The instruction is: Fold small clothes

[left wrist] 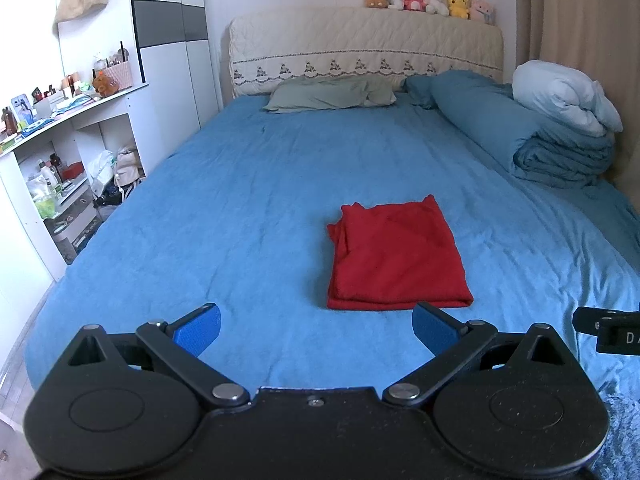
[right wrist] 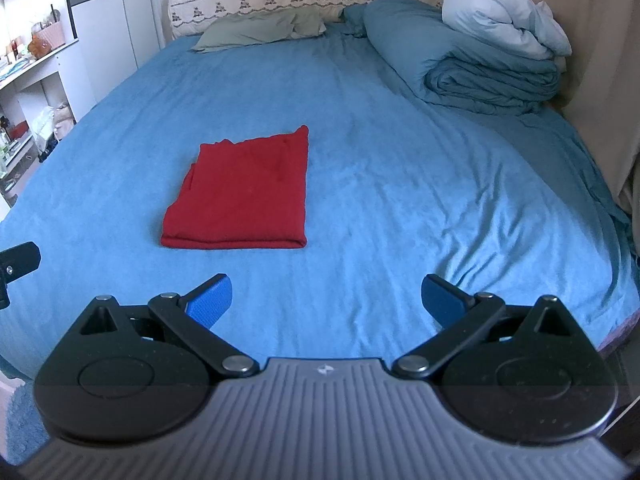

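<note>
The left claw (left wrist: 316,328) is spread wide and holds nothing; the folded red cloth (left wrist: 396,256) lies on the blue bed (left wrist: 240,184) just ahead, slightly right. The right claw (right wrist: 326,300) gapes wide, empty, the cloth ahead-left.

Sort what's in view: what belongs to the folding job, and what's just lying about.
Job:
- red garment, folded flat on the blue bed sheet
- left gripper, open, empty
- right gripper, open, empty

Lying about:
- green pillow
- rolled blue duvet
- white bedding on top of it
- plush toys
- cluttered shelf
</note>
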A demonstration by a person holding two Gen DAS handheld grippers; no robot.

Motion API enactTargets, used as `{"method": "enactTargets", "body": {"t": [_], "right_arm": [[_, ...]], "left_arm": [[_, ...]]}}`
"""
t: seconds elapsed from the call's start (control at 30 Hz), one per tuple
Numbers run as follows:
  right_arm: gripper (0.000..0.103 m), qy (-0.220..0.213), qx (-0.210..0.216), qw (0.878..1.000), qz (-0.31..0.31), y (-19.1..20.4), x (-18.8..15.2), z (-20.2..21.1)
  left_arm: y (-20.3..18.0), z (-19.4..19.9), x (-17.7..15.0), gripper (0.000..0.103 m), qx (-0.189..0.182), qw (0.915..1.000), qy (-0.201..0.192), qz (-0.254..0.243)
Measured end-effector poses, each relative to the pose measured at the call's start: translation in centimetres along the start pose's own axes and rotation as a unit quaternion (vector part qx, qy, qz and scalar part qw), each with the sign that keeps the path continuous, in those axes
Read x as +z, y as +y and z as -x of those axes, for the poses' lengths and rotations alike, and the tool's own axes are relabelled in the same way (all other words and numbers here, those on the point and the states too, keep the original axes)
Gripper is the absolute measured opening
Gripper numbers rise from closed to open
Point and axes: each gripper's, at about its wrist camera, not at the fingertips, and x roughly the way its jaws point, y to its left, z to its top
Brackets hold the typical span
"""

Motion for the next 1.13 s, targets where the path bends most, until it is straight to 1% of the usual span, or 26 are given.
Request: {"method": "enactTargets", "body": {"t": [0.6, 0.83, 1.13], "right_arm": [[0.103, -0.002, -0.003, 1.0, -0.001, 0.6, 0.0, 0.3], [0.103, -0.005, -0.002, 1.0, -0.002, 0.7, 0.1, 0.6], [0.103, -0.005, -0.004, 1.0, -0.004, 0.7, 0.1, 0.2]], "left_arm": [[0.5, 0.2, 0.1, 0.103, -0.004, 1.0, -0.001, 0.001], [0.6, 0.3, 0.1, 0.103, -0.001, 1.0, -0.003, 0.004], [1.4, -0.7, 0.0, 0.103, -0.009, 0.9999, -0.004, 0.014]]}}
